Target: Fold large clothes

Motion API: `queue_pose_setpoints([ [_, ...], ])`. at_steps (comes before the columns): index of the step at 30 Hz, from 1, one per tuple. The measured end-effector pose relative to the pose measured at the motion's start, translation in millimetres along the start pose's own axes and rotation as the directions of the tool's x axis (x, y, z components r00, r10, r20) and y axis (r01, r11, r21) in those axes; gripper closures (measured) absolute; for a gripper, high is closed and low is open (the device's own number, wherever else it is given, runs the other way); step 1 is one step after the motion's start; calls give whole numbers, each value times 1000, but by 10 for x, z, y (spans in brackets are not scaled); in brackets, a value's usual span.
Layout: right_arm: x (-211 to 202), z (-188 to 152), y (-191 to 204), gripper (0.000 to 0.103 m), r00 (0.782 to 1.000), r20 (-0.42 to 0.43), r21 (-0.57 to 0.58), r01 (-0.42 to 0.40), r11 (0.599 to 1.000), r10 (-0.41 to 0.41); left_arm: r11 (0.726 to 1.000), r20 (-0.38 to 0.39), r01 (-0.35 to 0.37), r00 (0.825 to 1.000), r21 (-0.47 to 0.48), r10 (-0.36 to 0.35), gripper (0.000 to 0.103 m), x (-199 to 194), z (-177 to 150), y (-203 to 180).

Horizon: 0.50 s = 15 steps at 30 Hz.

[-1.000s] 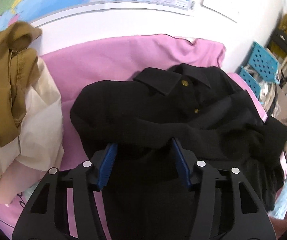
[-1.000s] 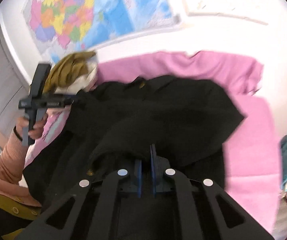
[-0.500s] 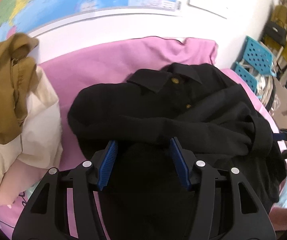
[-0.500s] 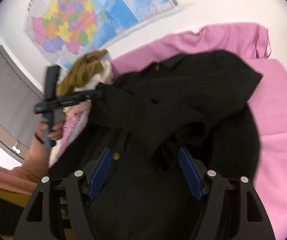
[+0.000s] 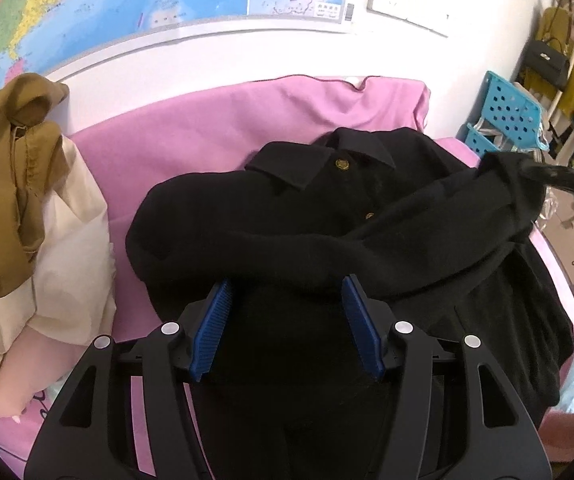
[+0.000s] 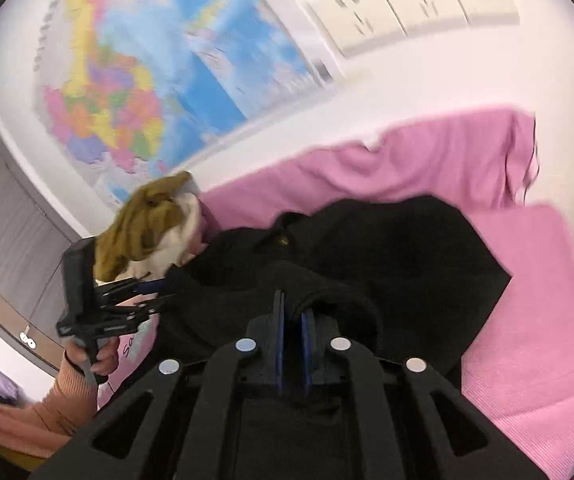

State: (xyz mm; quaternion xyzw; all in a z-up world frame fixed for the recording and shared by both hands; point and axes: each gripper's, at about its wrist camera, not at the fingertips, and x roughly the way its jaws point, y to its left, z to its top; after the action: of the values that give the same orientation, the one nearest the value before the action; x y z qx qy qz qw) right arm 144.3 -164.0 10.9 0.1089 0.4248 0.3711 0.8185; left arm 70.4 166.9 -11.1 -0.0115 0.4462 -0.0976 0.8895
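The black buttoned coat (image 5: 327, 216) looks thick, heavy and floppy. The right gripper (image 6: 293, 312) has just closed on its sleeve cuff; the left gripper (image 5: 287, 312) stands apart, so grab hems.

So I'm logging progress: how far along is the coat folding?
Early on. Done: the black coat lies collar up on the pink sheet, one sleeve across its front. In hand: the right gripper has just been closing on the other sleeve. Left gripper open over the coat. Left: body folds.
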Motion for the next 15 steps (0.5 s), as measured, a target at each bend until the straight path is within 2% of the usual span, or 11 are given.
queue_pose_setpoints([
  [1,119,-11,-112,82,998,-32,30,49,998,-48,1000,-7,-14,1000,0,14,47,33,-2,-2],
  [3,180,-68,-269,50,996,-48,71,84,994,-80,999,-22,-34,999,-11,33,46,89,5,23],
  [5,146,-140,-350,49,999,-25,110,31,993,-28,999,-30,-35,999,-39,34,44,116,21,84],
  [6,98,-181,-360,45,1000,-10,115,-5,993,6,998,-32,-31,999,-54,30,44,127,35,112],
  [9,-23,-312,-237,35,998,25,64,-53,997,51,997,-23,-29,999,-76,27,44,127,62,166],
  [10,-36,-348,-177,35,998,23,30,-51,998,50,996,-23,-30,999,-79,28,44,134,69,178],
  [13,96,-459,22,37,999,-32,-93,37,995,-40,996,-25,-30,999,-85,28,44,168,89,189],
  [14,136,-470,50,48,997,-45,-113,50,992,-55,996,-26,-33,999,-86,30,44,180,97,186],
  [15,173,-478,65,75,996,-63,-123,56,991,-65,996,-27,-36,999,-86,34,45,184,98,182],
])
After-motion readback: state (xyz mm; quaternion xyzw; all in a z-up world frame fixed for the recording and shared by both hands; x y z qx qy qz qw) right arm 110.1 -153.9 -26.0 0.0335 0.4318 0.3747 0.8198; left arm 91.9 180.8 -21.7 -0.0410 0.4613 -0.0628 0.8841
